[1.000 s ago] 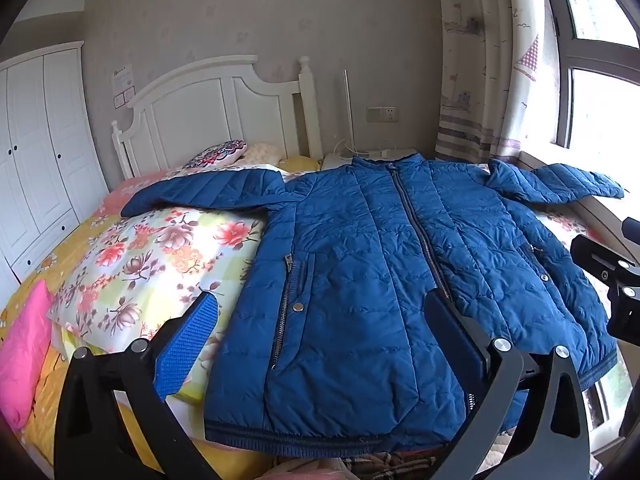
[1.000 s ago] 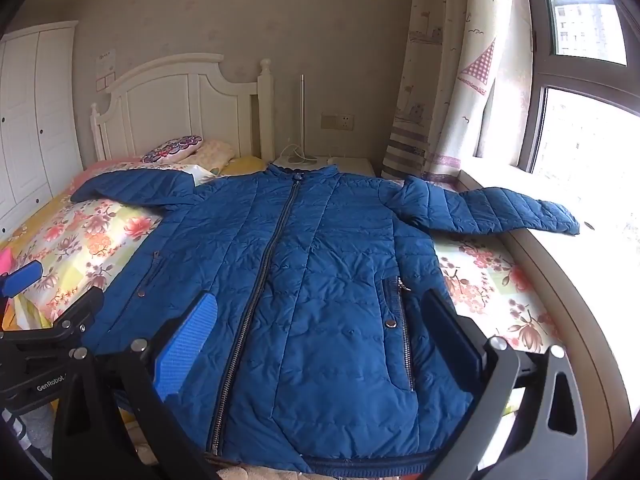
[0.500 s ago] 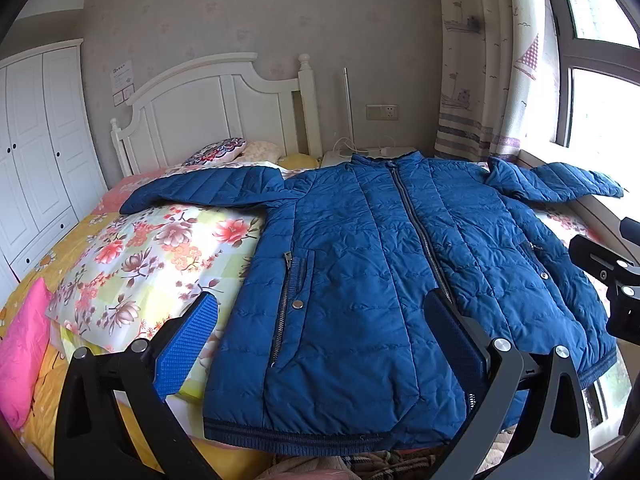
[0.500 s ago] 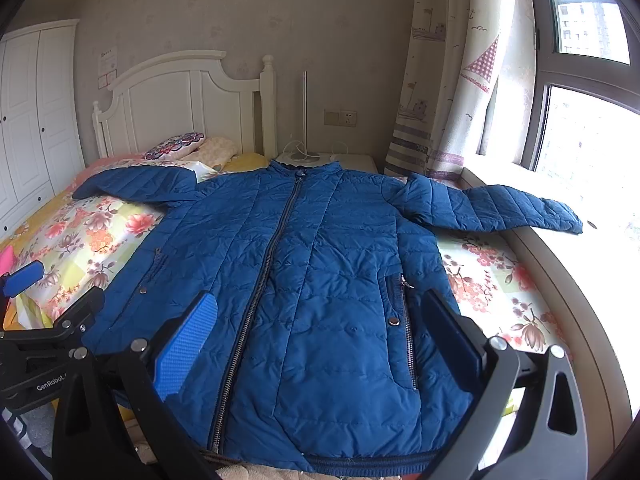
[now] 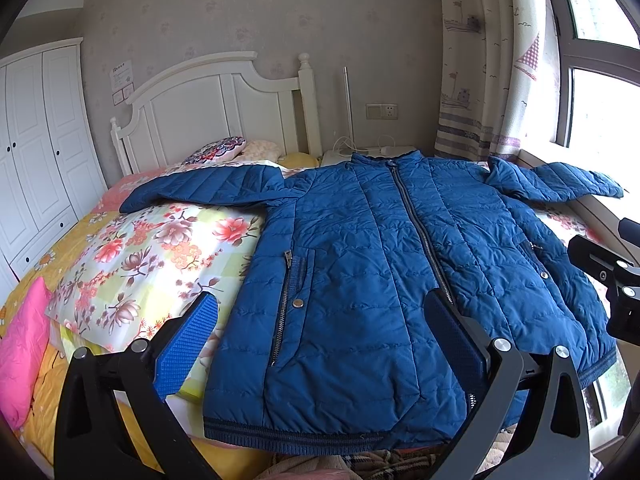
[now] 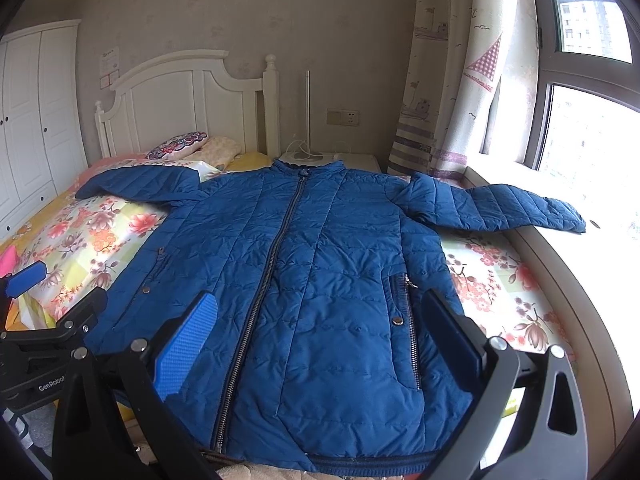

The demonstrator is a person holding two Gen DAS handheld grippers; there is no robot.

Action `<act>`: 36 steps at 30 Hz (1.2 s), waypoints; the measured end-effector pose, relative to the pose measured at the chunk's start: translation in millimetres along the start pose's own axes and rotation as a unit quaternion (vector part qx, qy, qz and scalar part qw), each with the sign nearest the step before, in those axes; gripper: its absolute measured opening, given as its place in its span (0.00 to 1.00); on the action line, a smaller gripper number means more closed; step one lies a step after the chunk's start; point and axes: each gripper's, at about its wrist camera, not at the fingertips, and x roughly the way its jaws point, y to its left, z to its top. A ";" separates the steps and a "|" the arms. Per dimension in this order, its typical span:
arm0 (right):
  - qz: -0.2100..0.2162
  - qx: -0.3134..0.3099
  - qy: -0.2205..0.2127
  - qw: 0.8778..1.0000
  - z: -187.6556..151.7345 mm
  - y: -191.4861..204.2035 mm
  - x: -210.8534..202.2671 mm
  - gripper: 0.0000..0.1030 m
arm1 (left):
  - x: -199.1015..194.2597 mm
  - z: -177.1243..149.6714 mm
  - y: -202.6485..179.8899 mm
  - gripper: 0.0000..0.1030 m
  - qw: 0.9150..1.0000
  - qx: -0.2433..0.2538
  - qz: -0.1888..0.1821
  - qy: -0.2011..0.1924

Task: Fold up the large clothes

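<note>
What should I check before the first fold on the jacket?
1. Jacket lies flat, front up: ok.
2. Zipper closed along the visible front: ok.
3. Both sleeves spread out, left one on the floral quilt, right one toward the window sill: ok.
4. Left gripper open, holding nothing: ok.
5. Right gripper open, holding nothing: ok.
6. Hem free of the bedding bunched at the bed edge: cannot tell.
</note>
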 end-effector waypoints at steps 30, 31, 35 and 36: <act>0.008 0.000 0.003 1.000 -0.3 1.7 0.7 0.98 | 2.7 -2.8 4.3 0.96 1.000 -0.002 -0.001 0.006; 0.008 0.000 0.003 1.000 -1.1 1.2 1.0 0.98 | 2.8 -3.0 4.1 0.96 1.000 -0.001 -0.001 0.006; 0.008 0.000 0.003 1.000 -0.9 1.4 0.8 0.98 | 2.8 -3.9 4.2 0.96 1.000 -0.001 -0.001 0.007; 0.008 0.001 0.002 1.000 -1.2 0.5 1.1 0.98 | 3.1 -4.0 4.1 0.96 1.000 -0.001 0.000 0.007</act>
